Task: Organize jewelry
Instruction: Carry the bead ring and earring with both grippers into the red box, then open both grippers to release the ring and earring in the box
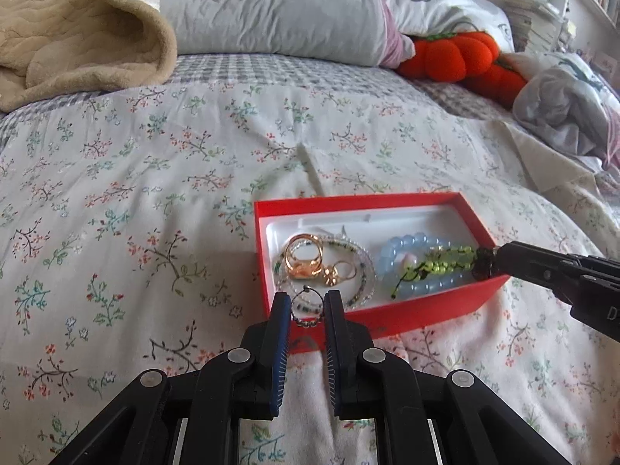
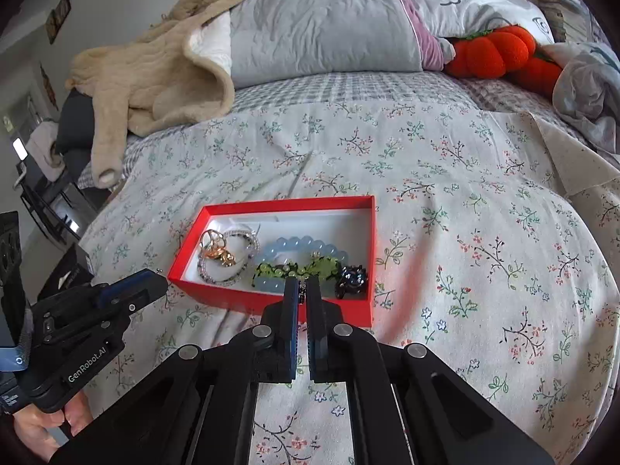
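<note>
On the floral bedspread (image 2: 465,193), left jaws spread, right jaws pinching a dark trinket (image 2: 302,293).

Bed (image 1: 155,178) covered by floral-sprig sheet; grey checked cover showing toward the head. Landmark: red box (image 1: 387,316), lying flat on the floral sheet. Beyond the box, at the head: grey pillow (image 1: 271,11). Beyond-left of the box: beige quilted blanket (image 1: 77,35), folded over. Beyond-right: orange pumpkin plush (image 1: 457,54), against the pillow. Far right of the box: crumpled grey bedding (image 1: 565,108).
</note>
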Tool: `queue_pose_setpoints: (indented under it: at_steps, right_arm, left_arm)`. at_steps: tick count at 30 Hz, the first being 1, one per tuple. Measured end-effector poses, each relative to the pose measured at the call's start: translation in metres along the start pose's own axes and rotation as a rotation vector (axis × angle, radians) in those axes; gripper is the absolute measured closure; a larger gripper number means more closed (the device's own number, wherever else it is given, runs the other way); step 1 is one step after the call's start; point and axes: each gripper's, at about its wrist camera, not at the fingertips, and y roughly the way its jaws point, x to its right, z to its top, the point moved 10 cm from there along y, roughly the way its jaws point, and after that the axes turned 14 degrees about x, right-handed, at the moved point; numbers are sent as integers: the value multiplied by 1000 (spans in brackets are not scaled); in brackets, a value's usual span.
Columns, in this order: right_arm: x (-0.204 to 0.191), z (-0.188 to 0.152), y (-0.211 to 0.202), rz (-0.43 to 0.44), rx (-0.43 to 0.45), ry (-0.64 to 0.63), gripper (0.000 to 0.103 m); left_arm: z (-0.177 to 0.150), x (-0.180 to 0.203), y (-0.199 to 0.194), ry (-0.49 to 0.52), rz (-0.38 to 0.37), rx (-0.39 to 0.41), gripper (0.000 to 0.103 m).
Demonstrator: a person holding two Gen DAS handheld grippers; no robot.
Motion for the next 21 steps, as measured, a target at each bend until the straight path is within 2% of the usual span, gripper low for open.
queue_pose_setpoints:
  at_steps: [14,16,17,19,21]
  right_arm:
    - [17,6,24,-6,-12,13,100]
    - [19,7,25,-7,-11,15,100]
    - [19,7,26,-7,-11,16,100]
    - [19,8,27,-6,-10,18,100]
    - [18,9,29,-5,-9,17,100]
  left_arm:
    - [4,26,37,5,-51,13,89]
    - [4,26,38,10,-46,14,84]
    - [4,26,39,14,-40,14,76]
    - [4,24,38,19,-28,18,68]
    - [4,22,36,22,-18,19,67]
